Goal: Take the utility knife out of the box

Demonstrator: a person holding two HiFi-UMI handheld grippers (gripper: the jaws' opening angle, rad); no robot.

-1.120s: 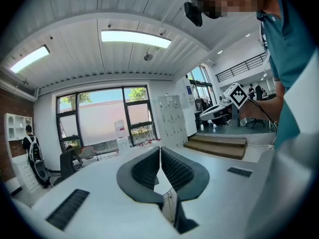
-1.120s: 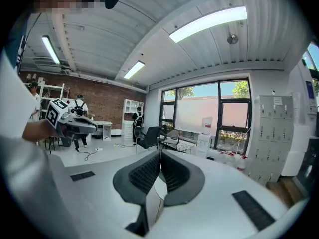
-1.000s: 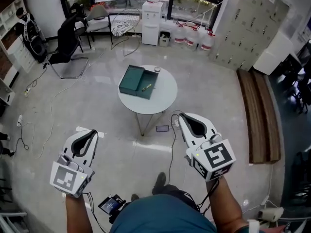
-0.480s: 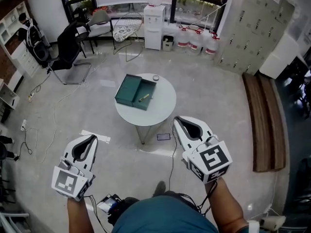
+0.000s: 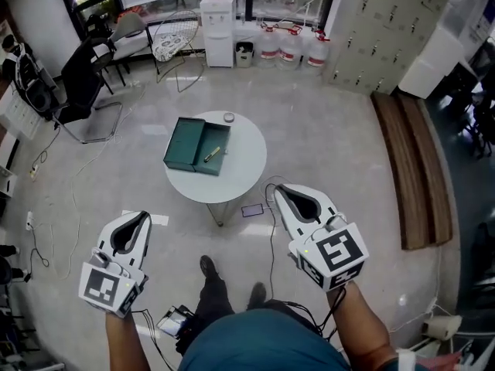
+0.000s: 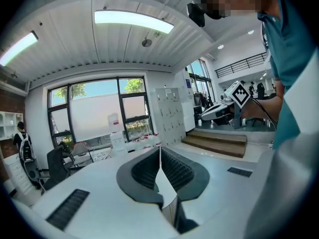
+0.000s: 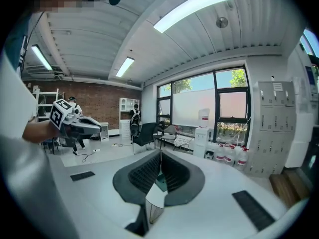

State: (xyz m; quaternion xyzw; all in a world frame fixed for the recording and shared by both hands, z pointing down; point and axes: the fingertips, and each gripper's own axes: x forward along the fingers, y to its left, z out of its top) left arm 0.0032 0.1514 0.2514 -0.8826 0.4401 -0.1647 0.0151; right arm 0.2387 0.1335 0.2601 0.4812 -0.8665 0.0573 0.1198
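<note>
An open green box [image 5: 189, 145] lies on a round white table [image 5: 240, 168] ahead of me in the head view. A small yellow utility knife [image 5: 211, 154] rests inside its right half. My left gripper [image 5: 140, 216] hangs at the lower left, well short of the table, jaws shut with nothing between them. My right gripper [image 5: 281, 188] is at the lower right, near the table's front edge but apart from it, also shut and empty. In the left gripper view the left gripper [image 6: 159, 148] has its pads together; in the right gripper view the right gripper [image 7: 160, 153] is the same.
A small round tin [image 5: 228, 117] stands at the table's far edge. A phone [image 5: 252, 210] and cables lie on the floor by the table leg. Chairs [image 5: 81, 83], a water dispenser [image 5: 219, 22], water jugs [image 5: 290, 49], lockers [image 5: 379, 29] and a wooden bench [image 5: 418, 168] ring the room.
I have walked forward: the table and box have come nearer and slid left and down in the head view. Both grippers stay shut in front of me.
</note>
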